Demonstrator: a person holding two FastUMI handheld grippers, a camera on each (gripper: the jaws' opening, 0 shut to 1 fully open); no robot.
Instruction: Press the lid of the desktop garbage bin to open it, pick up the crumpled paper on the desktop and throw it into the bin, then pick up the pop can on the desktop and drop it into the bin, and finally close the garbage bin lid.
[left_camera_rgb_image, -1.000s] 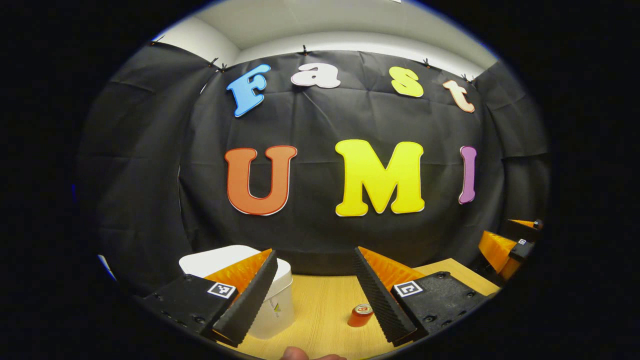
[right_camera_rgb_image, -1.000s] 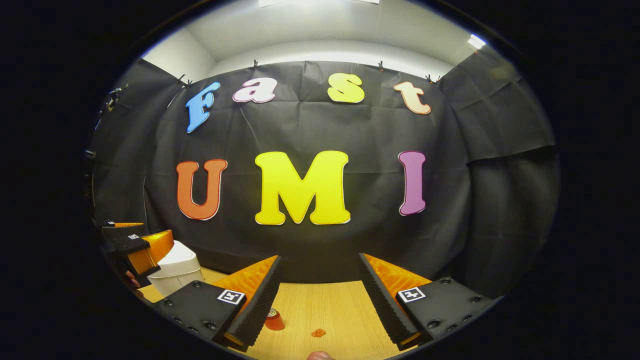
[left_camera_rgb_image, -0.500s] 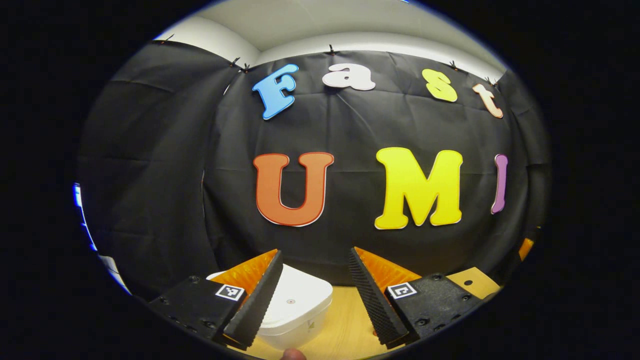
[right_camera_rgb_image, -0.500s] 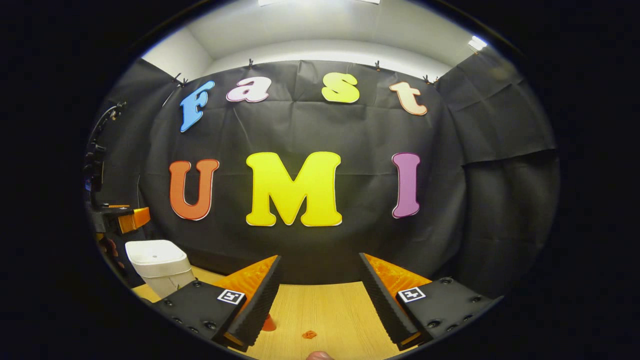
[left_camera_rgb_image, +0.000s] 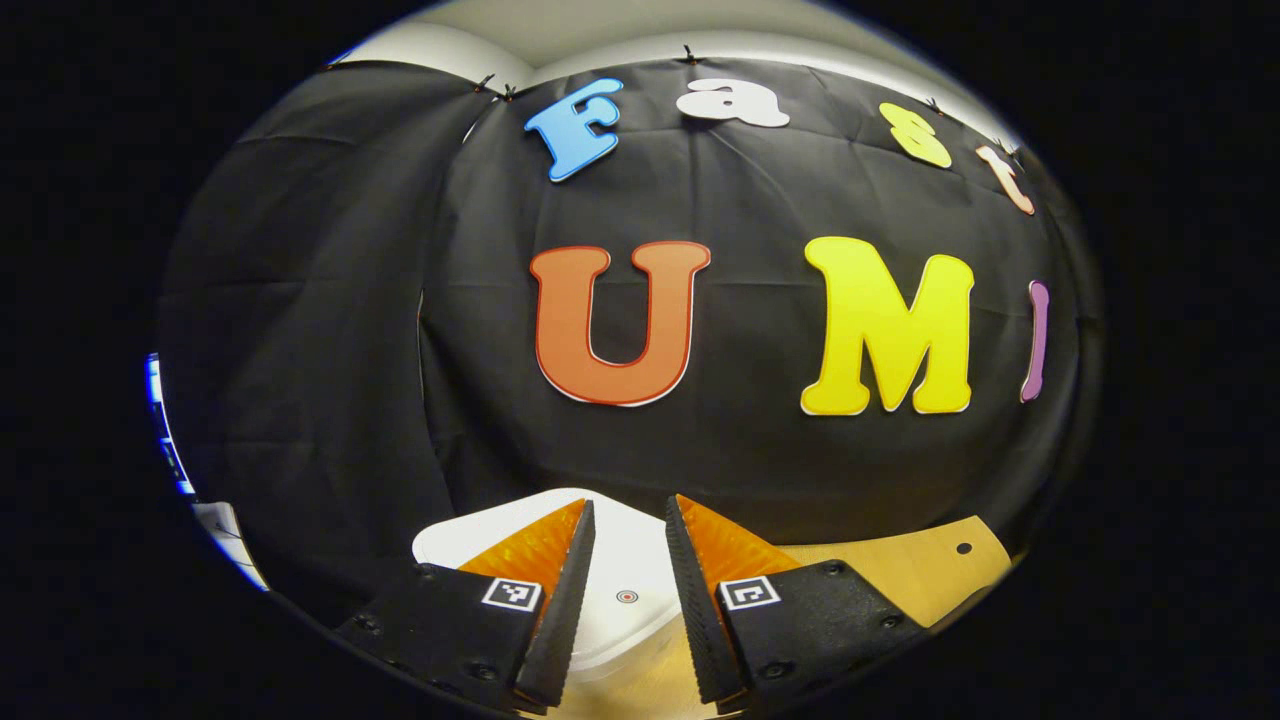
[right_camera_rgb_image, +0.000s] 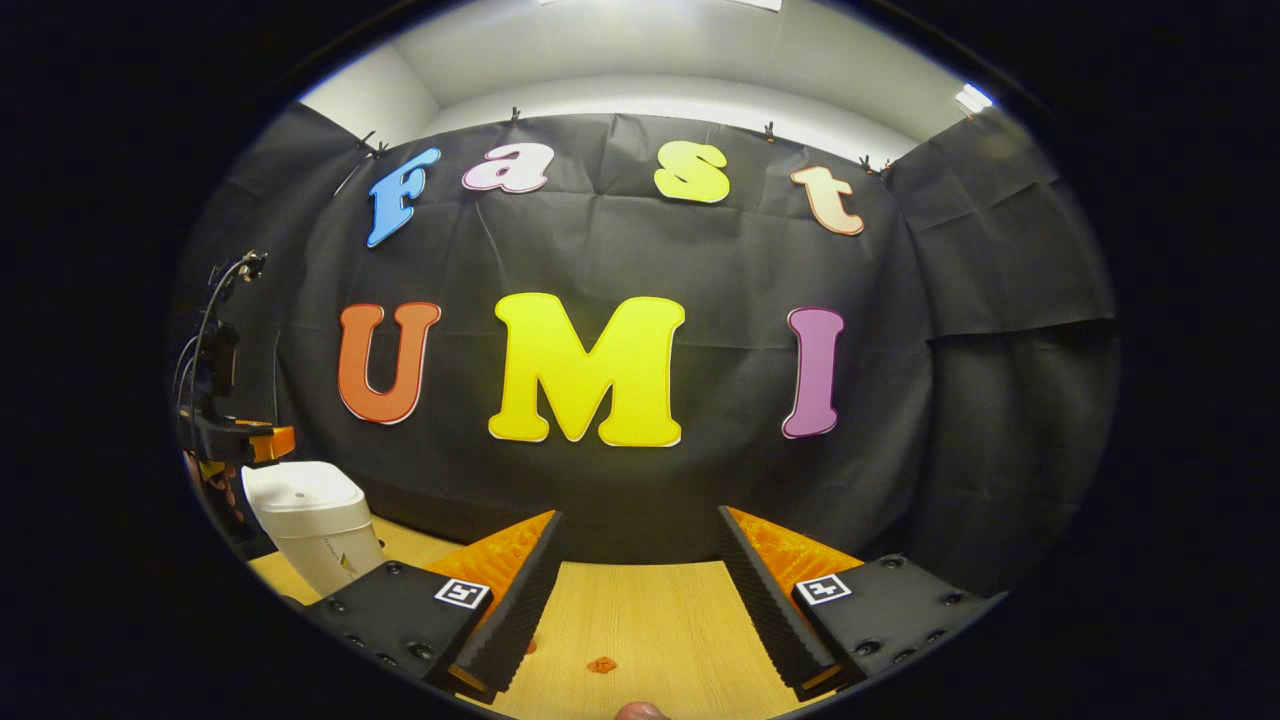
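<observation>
Left claw poised over the bin lid for the opening press

The left claw (left_camera_rgb_image: 627, 600), fingers narrowed with a small gap and holding nothing, hangs above the closed lid (left_camera_rgb_image: 625, 575); aim at its red dot (left_camera_rgb_image: 627, 596) and push straight down. The right claw (right_camera_rgb_image: 634, 610) is spread and idle over the surface (right_camera_rgb_image: 650, 620), the bin (right_camera_rgb_image: 310, 525) at its 9 o'clock.

The desktop garbage bin (right_camera_rgb_image: 312, 528) is white, with rounded corners and a small logo on its front wall. It stands upright on the wooden desktop (right_camera_rgb_image: 660, 620), near the black cloth wall. Its lid (left_camera_rgb_image: 625, 585) is closed and lies flat; a small red ring mark sits on the top surface. In the right gripper view, a small crumpled orange paper (right_camera_rgb_image: 601, 664) lies on the desktop, well apart from the bin.
</observation>
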